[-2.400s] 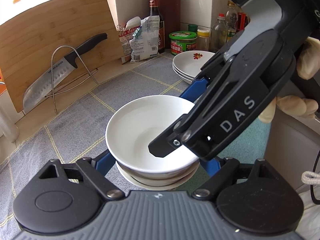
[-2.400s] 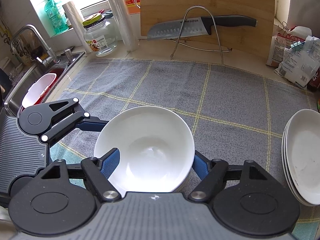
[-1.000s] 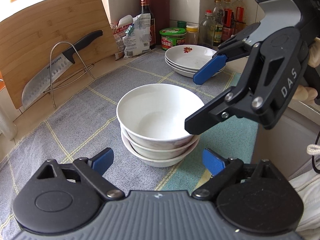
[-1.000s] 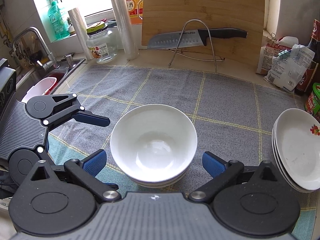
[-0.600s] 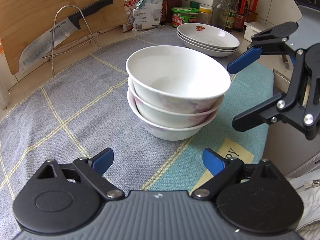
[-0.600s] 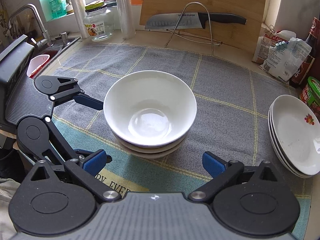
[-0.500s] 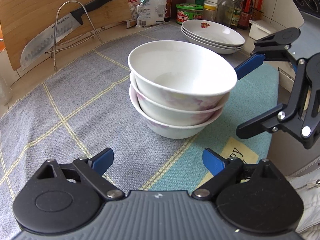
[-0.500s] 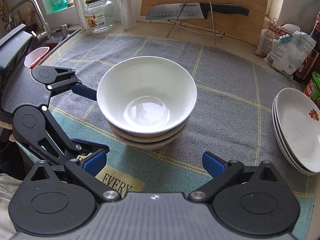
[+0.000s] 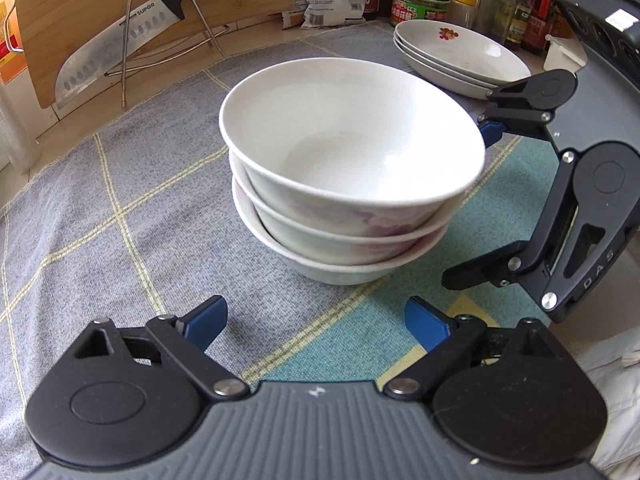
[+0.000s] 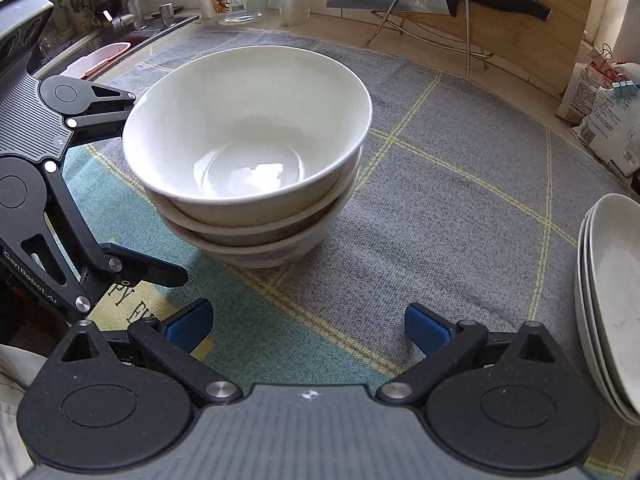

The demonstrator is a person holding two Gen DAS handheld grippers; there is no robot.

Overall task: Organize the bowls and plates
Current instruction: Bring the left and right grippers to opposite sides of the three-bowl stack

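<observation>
Left claw (image 9: 316, 322) spread wide, blue pads (image 9: 206, 320) clear of everything, nothing held, tipped down over the mat (image 9: 120, 184) on the tabletop. Right claw (image 10: 308, 326) likewise wide apart and empty, angled down from the opposite side. Just beyond both, between them: three white bowls (image 9: 348, 168) nested in one stack, upright on the mat, touched by neither claw. Farther off to the side, a stack of plates (image 9: 460, 56). At the back, a knife (image 9: 132, 40) in a wire rack against a cutting board (image 9: 80, 0).
</observation>
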